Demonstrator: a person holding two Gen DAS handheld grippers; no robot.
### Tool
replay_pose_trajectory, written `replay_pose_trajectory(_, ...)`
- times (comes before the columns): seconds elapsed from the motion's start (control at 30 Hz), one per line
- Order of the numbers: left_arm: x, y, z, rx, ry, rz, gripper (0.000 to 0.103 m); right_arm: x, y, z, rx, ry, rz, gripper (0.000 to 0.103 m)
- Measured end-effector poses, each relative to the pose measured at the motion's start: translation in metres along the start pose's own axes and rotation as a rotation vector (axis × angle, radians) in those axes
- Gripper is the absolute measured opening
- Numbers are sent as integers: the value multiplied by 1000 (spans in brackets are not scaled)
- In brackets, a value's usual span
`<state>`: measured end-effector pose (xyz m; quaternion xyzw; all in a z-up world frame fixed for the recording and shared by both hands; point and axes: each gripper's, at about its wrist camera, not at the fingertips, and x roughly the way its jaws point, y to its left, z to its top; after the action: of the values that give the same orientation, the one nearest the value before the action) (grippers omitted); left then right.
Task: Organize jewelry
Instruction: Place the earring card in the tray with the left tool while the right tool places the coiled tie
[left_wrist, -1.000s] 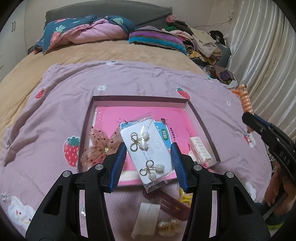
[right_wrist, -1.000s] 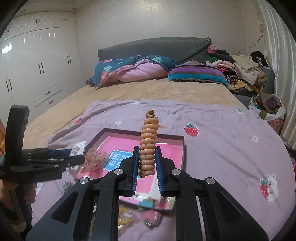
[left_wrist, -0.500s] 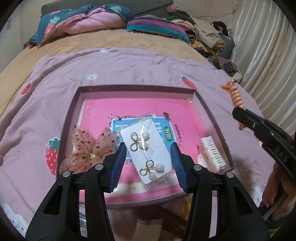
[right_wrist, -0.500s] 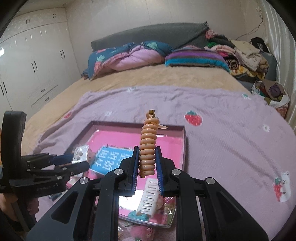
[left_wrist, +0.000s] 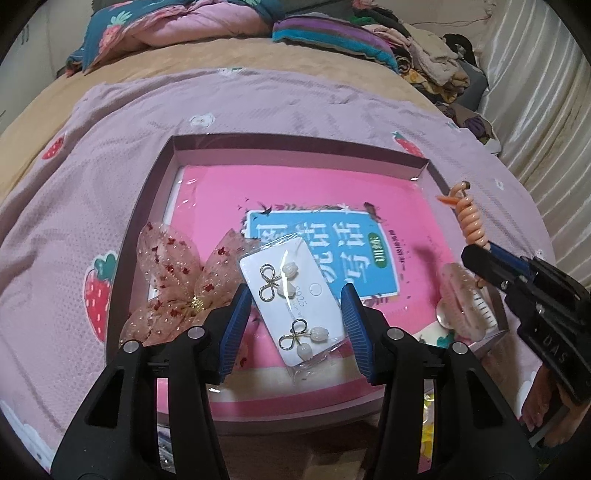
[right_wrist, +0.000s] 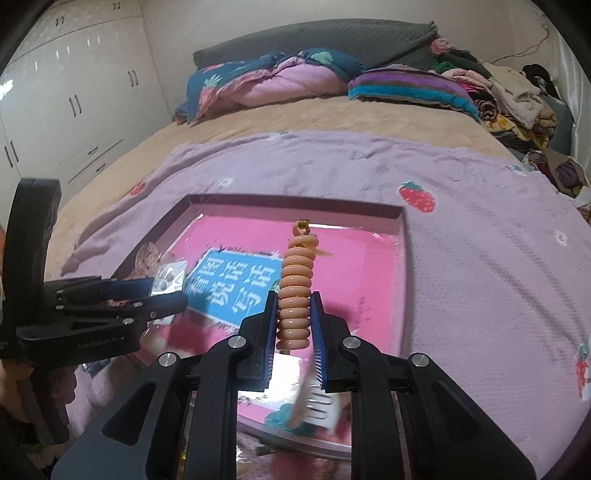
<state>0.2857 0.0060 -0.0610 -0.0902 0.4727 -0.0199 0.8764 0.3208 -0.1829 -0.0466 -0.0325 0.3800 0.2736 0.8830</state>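
My left gripper is shut on a bagged white card of gold-and-pearl earrings, held low over the near part of a shallow dark-rimmed box. A pink book with a blue label lines the box. In the right wrist view my right gripper is shut on an orange spiral hair coil that stands upright above the box's right half. A sheer pink bow lies at the box's left edge and a white claw clip at its right near corner.
The box rests on a purple strawberry blanket spread on a bed. Pillows and a clothes pile lie at the far end, white wardrobes to the left, a curtain to the right. Small loose items lie before the box.
Both grippers have come down and forward over the box, which now fills more of each view. The earring card and the coil stay gripped as before.
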Motion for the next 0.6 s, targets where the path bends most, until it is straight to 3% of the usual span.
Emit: replay_pose_trajectory(0.6, -33, 33, -15, -76, -28, 35, 62, 20, 28, -18, -77, 94, 30, 17)
